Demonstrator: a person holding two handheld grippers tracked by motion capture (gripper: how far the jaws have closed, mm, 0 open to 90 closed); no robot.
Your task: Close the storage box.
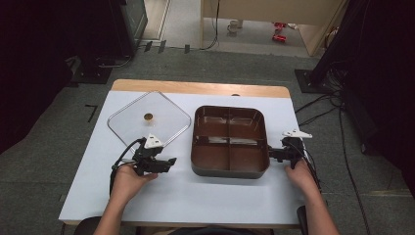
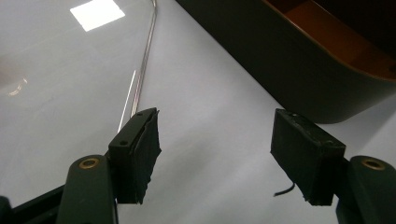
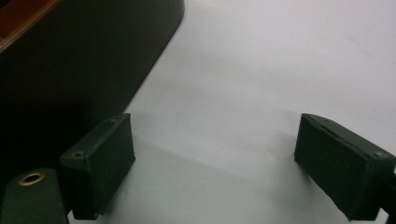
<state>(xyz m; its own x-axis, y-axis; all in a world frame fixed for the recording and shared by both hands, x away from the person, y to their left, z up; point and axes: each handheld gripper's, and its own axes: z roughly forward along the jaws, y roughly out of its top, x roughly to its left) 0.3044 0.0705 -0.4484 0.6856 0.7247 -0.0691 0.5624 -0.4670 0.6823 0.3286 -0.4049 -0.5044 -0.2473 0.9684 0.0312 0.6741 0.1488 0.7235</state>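
A dark brown tray [image 1: 230,169] with four compartments sits mid-table. To its left lies a clear square lid [image 1: 127,122] with a small brass knob [image 1: 147,116]. My left gripper [image 1: 169,161] rests on the table between lid and tray, open, nothing between its jaws. In the left gripper view the gripper [image 2: 215,156] shows the lid's metal rim [image 2: 144,51] at left and the tray wall [image 2: 280,70] at right. My right gripper [image 1: 274,153] stands open beside the tray's right wall. In the right gripper view, that gripper [image 3: 215,163] holds nothing, with the tray's dark wall [image 3: 93,60] at left.
The white table top [image 1: 195,196] has a wooden strip [image 1: 195,88] along its far edge. Cables [image 1: 318,107] run over the grey floor at the right. Dark stands rise at both sides of the table.
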